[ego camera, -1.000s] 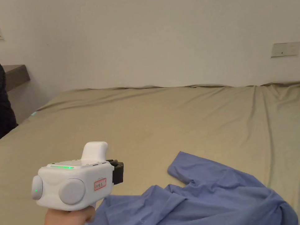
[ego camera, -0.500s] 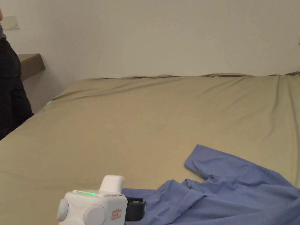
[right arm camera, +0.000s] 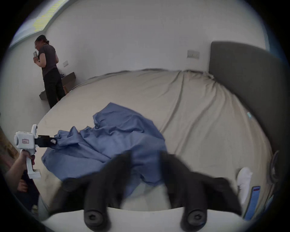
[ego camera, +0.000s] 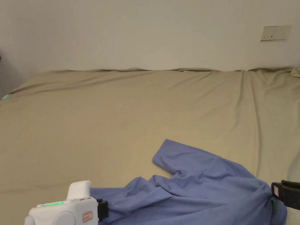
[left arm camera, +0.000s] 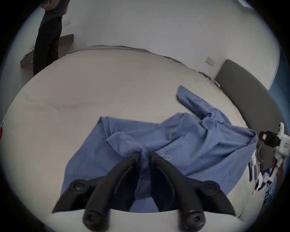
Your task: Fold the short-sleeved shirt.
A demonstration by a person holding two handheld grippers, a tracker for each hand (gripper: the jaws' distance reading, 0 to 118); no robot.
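1. You are holding the left gripper (left arm camera: 145,157) low at the near left edge of the blue shirt (ego camera: 193,193), with its jaws nearly closed.
2. A ridge of shirt (left arm camera: 157,141) fabric is sitting pinched between the two jaw tips in the left gripper view; both tips are pressing on it.
3. A loose pale thread (left arm camera: 165,156) is lying on the cloth just beside the right-hand jaw tip.
4. The shirt is lying crumpled on the tan bed sheet (ego camera: 131,118), spreading ahead of and to both sides of the left jaws, with one sleeve (ego camera: 170,157) pointing away beyond them.
5. You are holding the right gripper (right arm camera: 145,154) at the shirt's (right arm camera: 109,138) near right edge, with its jaws standing clearly apart.
6. Its jaws are blurred in the right gripper view; blue cloth is showing in the gap between them, but nothing is clamped as far as can be told.
7. In the head view the right gripper (ego camera: 275,191) tip is sitting just beside the shirt's right edge; contact cannot be told.
8. Your hand (right arm camera: 23,158) is gripping the left gripper's (right arm camera: 54,141) handle, seen far left of the right jaws.
9. Another person (right arm camera: 48,70) is standing by the wall, well beyond the jaws, past the bed's far left corner.
10. A dark grey headboard (right arm camera: 244,81) is standing to the right of the right jaws.
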